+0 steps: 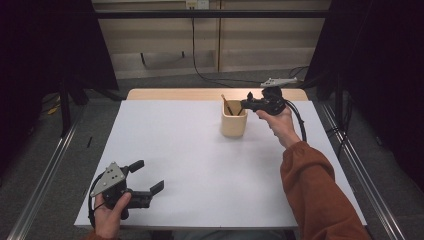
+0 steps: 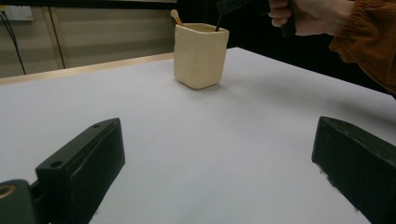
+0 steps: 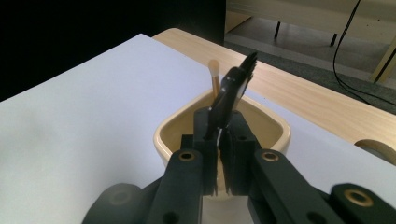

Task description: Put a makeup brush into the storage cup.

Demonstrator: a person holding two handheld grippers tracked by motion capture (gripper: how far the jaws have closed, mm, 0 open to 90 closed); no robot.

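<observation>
Cream ceramic cup (image 1: 234, 123) at the counter's (image 1: 200, 165) far edge holds one tan-handled makeup brush (image 3: 214, 74); right hand-held gripper (image 3: 218, 140), directly above the cup, is clamped on a black brush (image 3: 235, 86), bristles up. Looks like the insertion step: next, lower straight into the cup, then release. Left hand-held gripper (image 2: 219, 172) idles wide apart, well short of the cup.

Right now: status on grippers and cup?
Right gripper shut on black brush, over cream square cup. Left gripper open, idle. Wooden-handled brush already in cup.
</observation>
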